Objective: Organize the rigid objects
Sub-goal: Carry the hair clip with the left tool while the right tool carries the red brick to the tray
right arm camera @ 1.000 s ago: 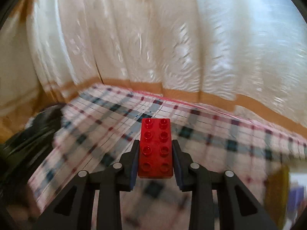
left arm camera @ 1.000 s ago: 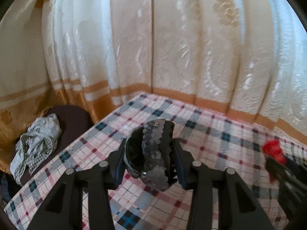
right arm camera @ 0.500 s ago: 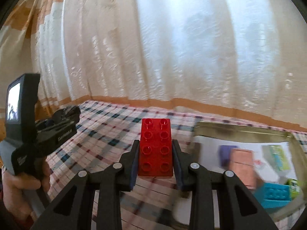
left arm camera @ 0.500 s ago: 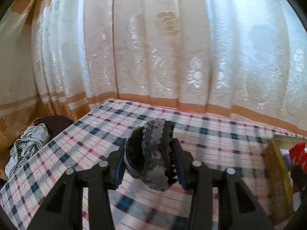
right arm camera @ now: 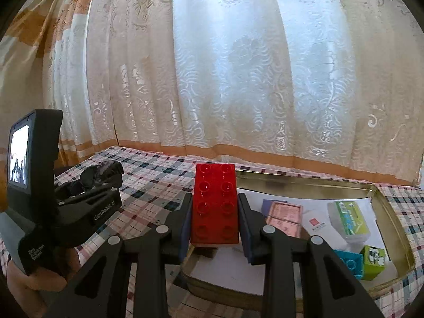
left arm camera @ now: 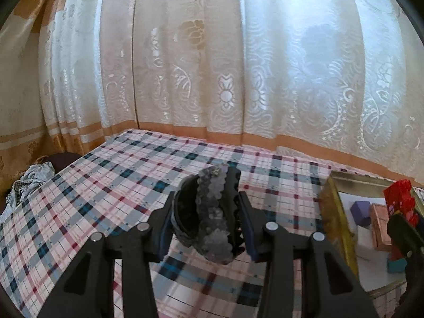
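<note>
My left gripper (left arm camera: 205,218) is shut on a dark hair claw clip (left arm camera: 209,217) with a grey glittery edge, held above the checked tablecloth. My right gripper (right arm camera: 214,213) is shut on a red studded brick (right arm camera: 215,206), held over the left end of a shallow gold metal tray (right arm camera: 304,182). The tray also shows at the right of the left wrist view (left arm camera: 336,212), with the red brick (left arm camera: 400,196) above it. The left gripper with the clip shows at the left of the right wrist view (right arm camera: 103,173).
In the tray lie a pink block (right arm camera: 285,218), a white-green box (right arm camera: 349,220), a blue brick (right arm camera: 348,262), a green cube (right arm camera: 373,261) and a purple block (left arm camera: 360,210). Curtains (left arm camera: 225,66) hang close behind the table. A crumpled checked cloth (left arm camera: 29,182) lies off the table's left edge.
Both grippers have swung right toward the tray, each still holding its object. The tray and its contents have come into both views, and the red brick now hangs over the tray's left end.
</note>
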A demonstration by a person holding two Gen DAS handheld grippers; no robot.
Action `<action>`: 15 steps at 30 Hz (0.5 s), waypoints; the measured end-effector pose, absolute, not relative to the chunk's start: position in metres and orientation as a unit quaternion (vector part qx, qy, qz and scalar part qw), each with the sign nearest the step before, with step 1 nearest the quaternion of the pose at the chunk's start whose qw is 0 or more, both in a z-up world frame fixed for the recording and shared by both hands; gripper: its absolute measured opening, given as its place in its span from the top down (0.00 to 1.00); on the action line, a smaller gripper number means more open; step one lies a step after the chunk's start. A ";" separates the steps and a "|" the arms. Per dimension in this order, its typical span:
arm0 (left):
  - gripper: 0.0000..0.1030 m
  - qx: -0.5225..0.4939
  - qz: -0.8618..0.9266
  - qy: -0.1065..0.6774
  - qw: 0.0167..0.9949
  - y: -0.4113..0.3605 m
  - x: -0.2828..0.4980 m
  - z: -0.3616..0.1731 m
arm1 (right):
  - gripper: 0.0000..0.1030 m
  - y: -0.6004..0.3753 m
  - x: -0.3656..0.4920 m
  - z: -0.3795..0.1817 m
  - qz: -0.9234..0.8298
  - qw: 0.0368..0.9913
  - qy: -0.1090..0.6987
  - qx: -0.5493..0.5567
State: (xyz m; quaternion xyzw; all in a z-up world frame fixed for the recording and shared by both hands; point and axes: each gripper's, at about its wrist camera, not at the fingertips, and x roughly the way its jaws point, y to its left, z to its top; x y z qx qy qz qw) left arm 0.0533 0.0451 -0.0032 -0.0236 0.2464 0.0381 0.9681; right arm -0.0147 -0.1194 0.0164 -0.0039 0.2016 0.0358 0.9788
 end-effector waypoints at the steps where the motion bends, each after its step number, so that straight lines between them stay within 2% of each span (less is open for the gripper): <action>1: 0.58 -0.024 0.037 0.245 0.968 0.043 0.052 -0.003 | 0.67 -0.122 -0.016 0.016 0.035 0.979 0.202 -0.004; 15: 0.58 -0.015 0.015 0.238 0.971 -0.003 0.032 0.000 | 0.67 -0.153 -0.041 0.024 0.008 0.983 0.182 -0.009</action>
